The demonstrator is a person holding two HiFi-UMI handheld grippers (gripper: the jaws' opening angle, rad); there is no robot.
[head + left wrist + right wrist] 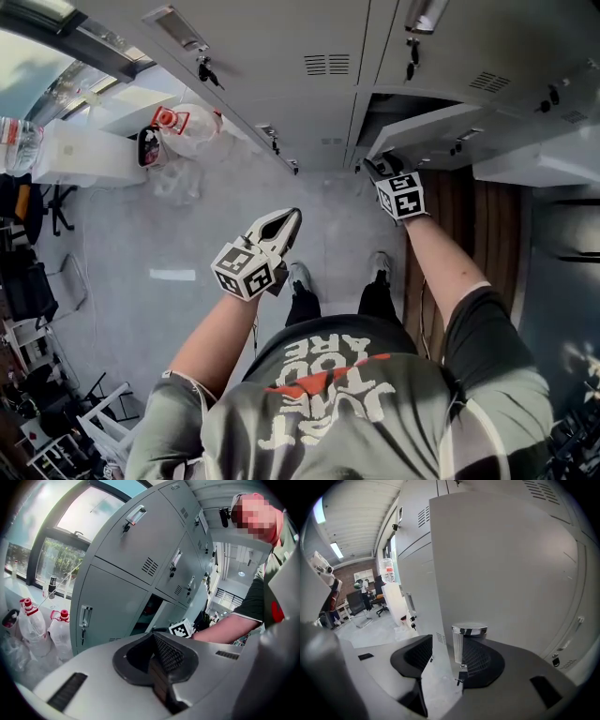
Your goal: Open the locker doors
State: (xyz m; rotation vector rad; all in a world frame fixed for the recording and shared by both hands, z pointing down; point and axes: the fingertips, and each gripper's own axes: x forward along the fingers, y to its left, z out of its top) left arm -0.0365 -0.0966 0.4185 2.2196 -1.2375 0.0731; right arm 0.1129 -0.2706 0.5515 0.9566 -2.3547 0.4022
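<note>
The right claw (382, 171) is closed on the edge of a gray locker door (427, 125), right by its shiny handle (465, 644). That door is in the bottom row of the lockers (281, 66) and is swung partly open. The doors above it are shut, with keys in their locks. The left claw (284, 221) is closed too, with nothing in it. It hangs over the floor (122, 244), well away from the lockers. Big plastic bottles (187, 127) stand on the floor near the lockers.
</note>
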